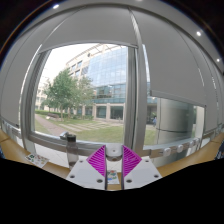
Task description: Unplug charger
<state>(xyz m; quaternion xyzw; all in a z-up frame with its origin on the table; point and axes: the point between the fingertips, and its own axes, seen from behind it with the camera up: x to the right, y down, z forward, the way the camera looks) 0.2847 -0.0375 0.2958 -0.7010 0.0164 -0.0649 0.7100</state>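
Note:
My gripper (112, 152) points level toward a large window. Its two magenta pads (97, 160) stand close together, and a small pale grey, round-topped charger (112, 148) fills the gap between their tips. Both pads appear to press on its sides. The charger's lower part is hidden by the fingers. No socket or cable shows near it.
A window sill (40, 140) runs across just beyond the fingers, with a small black object (68, 137) on it to the left. A wooden surface (20, 158) lies below the sill, with a pale item (38, 158) on it. Window frames (137, 80), trees and buildings lie beyond.

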